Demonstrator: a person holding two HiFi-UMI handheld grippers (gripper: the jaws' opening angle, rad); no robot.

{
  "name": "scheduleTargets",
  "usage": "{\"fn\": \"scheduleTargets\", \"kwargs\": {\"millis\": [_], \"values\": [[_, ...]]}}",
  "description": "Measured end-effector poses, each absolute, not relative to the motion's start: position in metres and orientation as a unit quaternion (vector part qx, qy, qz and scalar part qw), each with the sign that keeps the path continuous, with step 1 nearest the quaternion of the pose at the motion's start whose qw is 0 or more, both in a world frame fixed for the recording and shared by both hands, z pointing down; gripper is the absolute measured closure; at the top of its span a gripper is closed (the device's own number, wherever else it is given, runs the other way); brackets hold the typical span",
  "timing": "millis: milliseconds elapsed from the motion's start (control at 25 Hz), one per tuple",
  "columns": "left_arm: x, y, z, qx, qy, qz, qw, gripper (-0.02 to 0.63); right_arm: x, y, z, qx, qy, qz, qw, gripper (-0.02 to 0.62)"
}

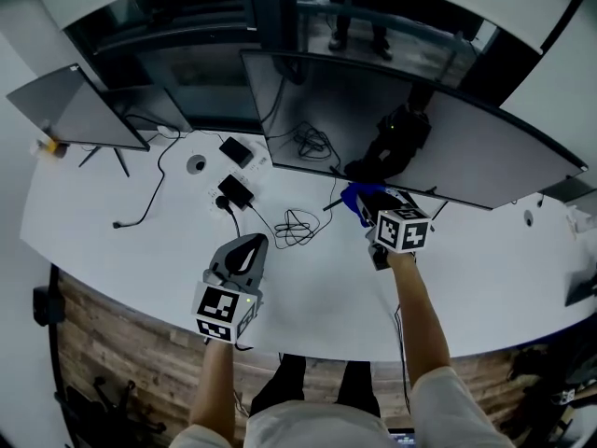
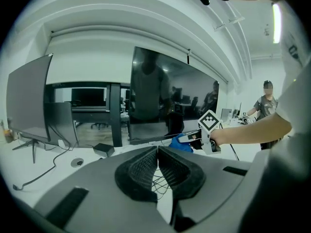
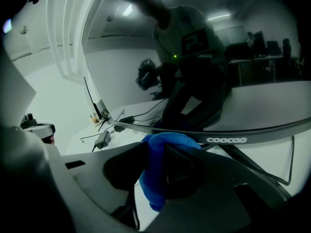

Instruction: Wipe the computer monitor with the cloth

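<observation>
left gripper [image 2: 158, 152]: jaws shut together, nothing between them, held above the desk [image 1: 121, 259] near a cable coil [image 1: 297, 224]. right gripper [image 3: 156, 152]: jaws clamped on the blue cloth [image 3: 151, 183], which bulges out above and below them. the cloth sits at the lower edge of the monitor [image 1: 457, 143].

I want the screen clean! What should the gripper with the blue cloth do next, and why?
Probably raise the right gripper a little and press the cloth onto the monitor screen. The gripper is shut on the cloth, which sits just at the monitor's bottom edge, not up on the dark glass.
</observation>
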State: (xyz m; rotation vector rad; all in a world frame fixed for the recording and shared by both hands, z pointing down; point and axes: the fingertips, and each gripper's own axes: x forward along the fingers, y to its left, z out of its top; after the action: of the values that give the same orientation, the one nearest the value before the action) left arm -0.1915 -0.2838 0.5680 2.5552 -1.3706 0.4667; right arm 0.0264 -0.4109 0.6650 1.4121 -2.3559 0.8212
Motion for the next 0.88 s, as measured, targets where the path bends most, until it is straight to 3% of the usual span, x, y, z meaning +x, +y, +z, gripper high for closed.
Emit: {"fn": "scheduleTargets", "kwargs": {"millis": [240,880], "values": [[-0.247,-0.286,0.569,0.856,-0.480,0.159,0.103,0.586,-0.055,-0.425,0.674,0.454,-0.829,0.299,0.131,0.480],[-0.361,-0.275,0.575,0.822,-0.536,0.144,0.123,0.586,-0.211,-0.453,0.663,0.374,-0.797,0.474,-0.016,0.479]]}}
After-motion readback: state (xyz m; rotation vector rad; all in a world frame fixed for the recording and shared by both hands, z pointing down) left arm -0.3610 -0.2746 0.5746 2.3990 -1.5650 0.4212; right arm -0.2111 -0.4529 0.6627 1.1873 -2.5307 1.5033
